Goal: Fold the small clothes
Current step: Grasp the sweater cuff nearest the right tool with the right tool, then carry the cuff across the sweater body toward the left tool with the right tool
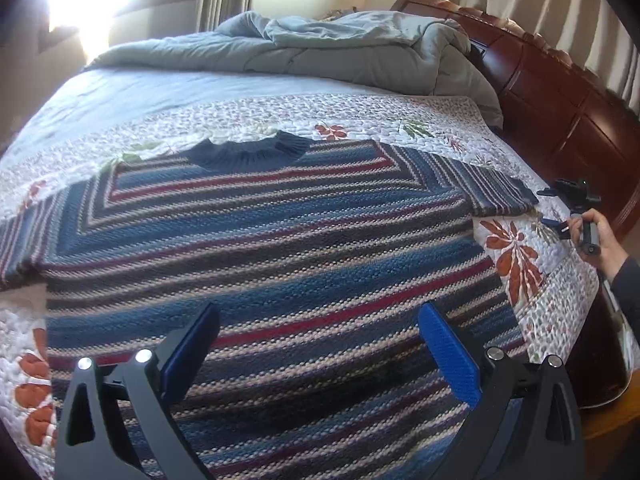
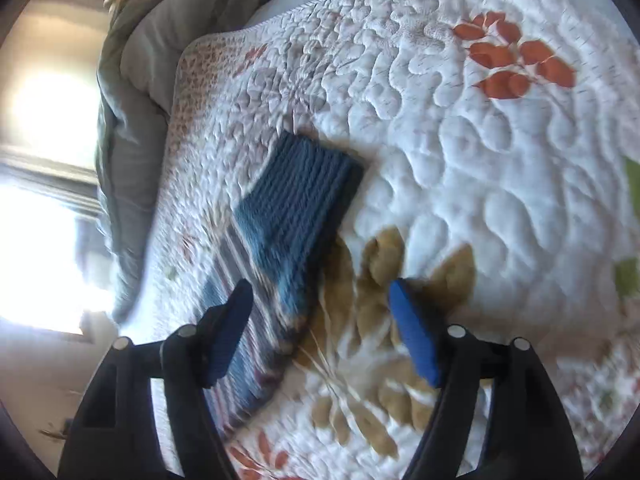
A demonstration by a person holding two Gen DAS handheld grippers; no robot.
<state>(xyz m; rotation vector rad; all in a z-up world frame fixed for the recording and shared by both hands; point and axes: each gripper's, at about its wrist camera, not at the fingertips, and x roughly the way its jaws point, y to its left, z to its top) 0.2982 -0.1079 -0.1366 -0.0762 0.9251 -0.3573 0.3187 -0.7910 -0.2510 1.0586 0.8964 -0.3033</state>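
On the bed, over a white quilt (image 1: 360,120) printed with rust-coloured leaves, I see the striped sweater (image 1: 260,248) lying flat and face up. My left gripper (image 1: 320,356) hangs above its lower body with the jaws spread wide and nothing between them; the blue pads sit clear of the knit. The sweater's hem is cut off behind that gripper at the bottom of the left wrist view, so I cannot see where the garment ends. Its long axis runs from the hem near me up to the dark ribbed collar (image 1: 252,152), which points toward the rumpled grey duvet (image 1: 320,48) at the far side of the bed. The sleeves stretch straight out to either side; the left one runs off the frame edge, and the other sleeve ends near the wooden headboard (image 1: 560,100).

There, small in the left wrist view, a hand (image 1: 600,240) holds my right gripper (image 1: 554,224) just beside that cuff. The right wrist view is motion-blurred. I can make out the blue ribbed cuff (image 2: 304,192) lying diagonally on the quilt, its open end pointing up and to the right. The right gripper's jaws stand apart, with the sleeve's striped part passing beside the left pad (image 2: 228,332); whether that pad touches the knit I cannot tell through the blur.
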